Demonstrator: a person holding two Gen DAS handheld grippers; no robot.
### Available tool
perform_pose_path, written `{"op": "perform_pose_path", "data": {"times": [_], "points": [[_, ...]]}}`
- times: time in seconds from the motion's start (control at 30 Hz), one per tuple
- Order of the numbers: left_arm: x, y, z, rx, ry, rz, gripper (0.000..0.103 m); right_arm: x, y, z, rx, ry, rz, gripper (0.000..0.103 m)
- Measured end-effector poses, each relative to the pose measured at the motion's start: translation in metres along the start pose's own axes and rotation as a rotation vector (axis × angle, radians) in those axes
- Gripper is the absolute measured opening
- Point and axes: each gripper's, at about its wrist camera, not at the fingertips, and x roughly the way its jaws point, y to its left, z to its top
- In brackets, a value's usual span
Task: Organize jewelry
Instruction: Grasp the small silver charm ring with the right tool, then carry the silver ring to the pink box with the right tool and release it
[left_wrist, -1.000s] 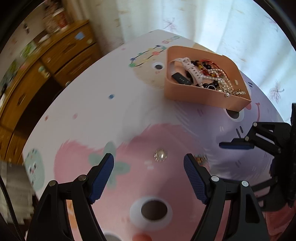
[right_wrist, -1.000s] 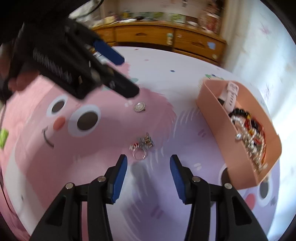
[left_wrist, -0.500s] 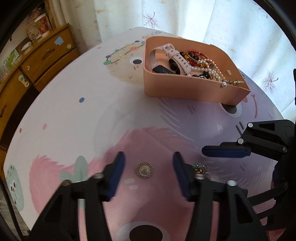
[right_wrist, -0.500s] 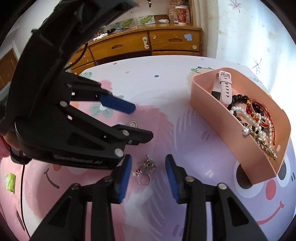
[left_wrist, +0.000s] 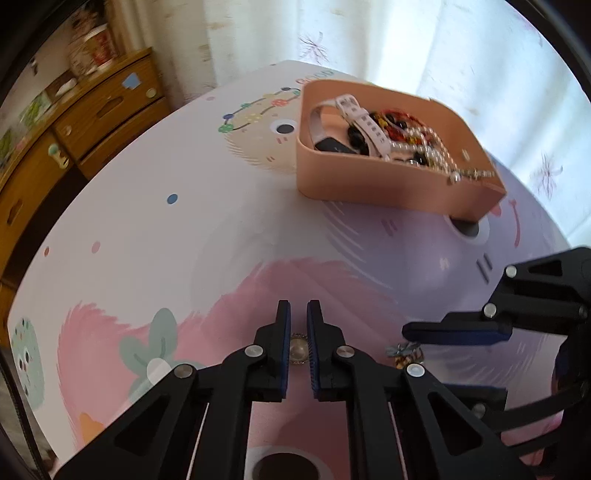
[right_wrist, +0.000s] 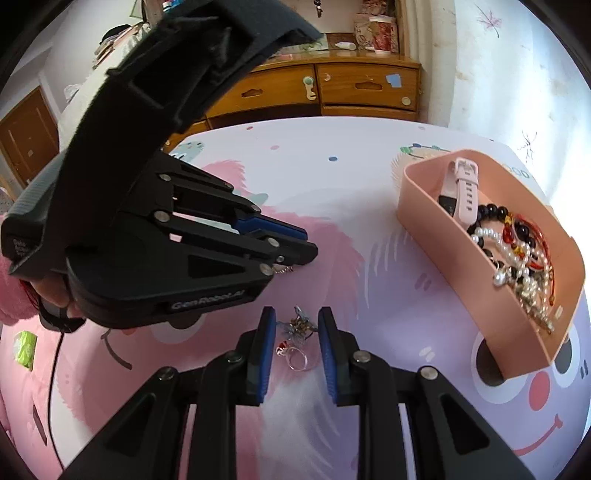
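Brooch pinched between left jaws

**Grippers, two, hand-held**

Left gripper: angled steeply down at the table, jaws drawn nearly together, blue pads pressing a round pearl brooch. Right gripper: angled down alongside, jaws closing, small ring cluster between them, pads not visibly touching. A hand in a pink sleeve grips the left unit.
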Motion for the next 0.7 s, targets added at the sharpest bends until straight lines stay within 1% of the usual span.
{"op": "perform_pose_path", "data": {"times": [0.07, 0.17, 0.23, 0.3, 0.37, 0.5, 0.7], "points": [[-0.004, 0.000, 0.002, -0.032, -0.008, -0.002, 0.007, -0.004, -0.001, 0.002, -0.002, -0.006, 0.014, 0.024], [-0.015, -0.001, 0.005, -0.085, -0.031, 0.014, 0.007, -0.014, -0.005, 0.008, 0.002, -0.026, 0.034, 0.024], [-0.023, 0.000, 0.009, -0.148, -0.052, 0.006, 0.007, -0.022, -0.009, 0.012, 0.007, -0.045, 0.041, 0.024], [-0.030, 0.000, 0.014, -0.198, -0.070, 0.013, 0.007, -0.034, -0.013, 0.017, 0.001, -0.073, 0.039, 0.024], [-0.039, -0.001, 0.019, -0.245, -0.099, 0.026, 0.007, -0.045, -0.018, 0.021, -0.007, -0.098, 0.035, 0.024], [-0.055, -0.005, 0.030, -0.335, -0.171, 0.000, 0.007, -0.072, -0.036, 0.030, -0.018, -0.154, 0.024, 0.024], [-0.080, -0.019, 0.048, -0.402, -0.267, -0.001, 0.007, -0.103, -0.065, 0.039, -0.027, -0.210, 0.000, 0.024]]}}
